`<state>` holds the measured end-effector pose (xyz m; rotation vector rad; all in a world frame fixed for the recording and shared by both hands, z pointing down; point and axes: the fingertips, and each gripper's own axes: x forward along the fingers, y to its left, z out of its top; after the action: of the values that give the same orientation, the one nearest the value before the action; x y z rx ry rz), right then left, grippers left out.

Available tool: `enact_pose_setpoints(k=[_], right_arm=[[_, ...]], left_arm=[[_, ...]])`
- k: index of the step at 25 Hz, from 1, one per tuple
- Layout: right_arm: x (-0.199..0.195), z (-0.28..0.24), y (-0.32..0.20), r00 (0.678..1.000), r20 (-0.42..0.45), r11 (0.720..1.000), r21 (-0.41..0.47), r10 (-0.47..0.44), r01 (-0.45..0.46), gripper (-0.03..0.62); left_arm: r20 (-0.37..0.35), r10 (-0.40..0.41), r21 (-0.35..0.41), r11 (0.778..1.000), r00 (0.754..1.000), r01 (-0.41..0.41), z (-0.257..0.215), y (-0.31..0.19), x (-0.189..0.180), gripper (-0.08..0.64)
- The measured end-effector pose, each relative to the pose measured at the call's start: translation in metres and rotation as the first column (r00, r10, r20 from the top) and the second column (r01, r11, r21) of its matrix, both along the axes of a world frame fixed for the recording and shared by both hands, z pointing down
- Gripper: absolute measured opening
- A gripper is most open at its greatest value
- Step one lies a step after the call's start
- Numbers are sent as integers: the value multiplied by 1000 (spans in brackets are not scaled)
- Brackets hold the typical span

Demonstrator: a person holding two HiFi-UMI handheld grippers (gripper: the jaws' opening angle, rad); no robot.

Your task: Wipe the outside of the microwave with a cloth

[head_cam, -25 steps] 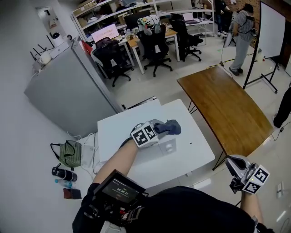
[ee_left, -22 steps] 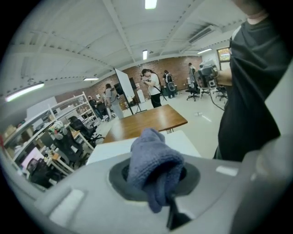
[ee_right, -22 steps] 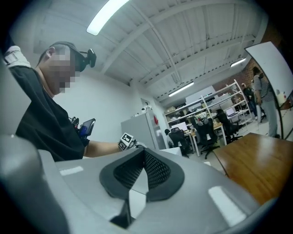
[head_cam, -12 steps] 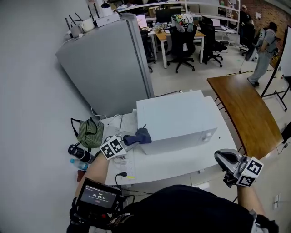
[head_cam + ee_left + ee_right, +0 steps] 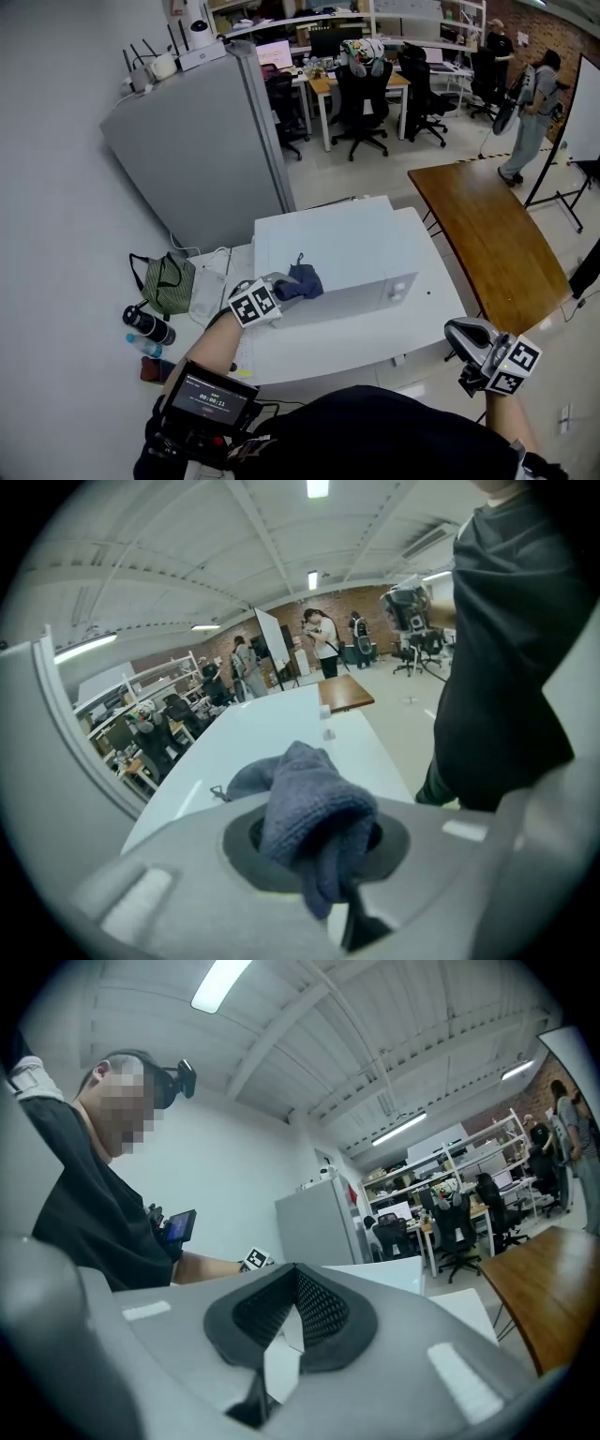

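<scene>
A white microwave (image 5: 330, 240) stands on a white table (image 5: 375, 339). My left gripper (image 5: 284, 289) is shut on a dark blue cloth (image 5: 303, 280), which lies against the microwave's near left corner. In the left gripper view the cloth (image 5: 314, 816) bulges out between the jaws, with the white top (image 5: 267, 747) stretching ahead. My right gripper (image 5: 461, 334) hangs low at the right, off the table's edge. Seen in the right gripper view, that gripper (image 5: 295, 1309) is shut, with its dark pads meeting on nothing.
A tall grey cabinet (image 5: 202, 150) stands behind the table at the left. A brown wooden table (image 5: 487, 234) lies to the right. On the floor at the left are a green bag (image 5: 165, 283) and a dark bottle (image 5: 146, 326). Office chairs, desks and people fill the back.
My left gripper has carried the cloth from the microwave's top over to its left end. The head view has swung with it. The right gripper stays low at the right.
</scene>
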<state>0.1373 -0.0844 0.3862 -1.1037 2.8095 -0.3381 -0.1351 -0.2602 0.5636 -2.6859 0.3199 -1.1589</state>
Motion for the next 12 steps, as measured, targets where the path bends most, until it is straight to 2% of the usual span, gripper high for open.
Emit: enact_pose_setpoints(k=[7,9,12], right_arm=[[177,12,33,985,20,985,9,173,-173,5],[215,17,49,973,32,973,-1,230,-230,5],[258,22,69,952,54,953,-2,302,-302,5]], left_arm=[[47,98,-3,995,994,-98,3,-35,220,58],[46,122,-3,992,991,-122,3,-39,271,57],[82,172,0,985,982,-173,10,-38,325,58]])
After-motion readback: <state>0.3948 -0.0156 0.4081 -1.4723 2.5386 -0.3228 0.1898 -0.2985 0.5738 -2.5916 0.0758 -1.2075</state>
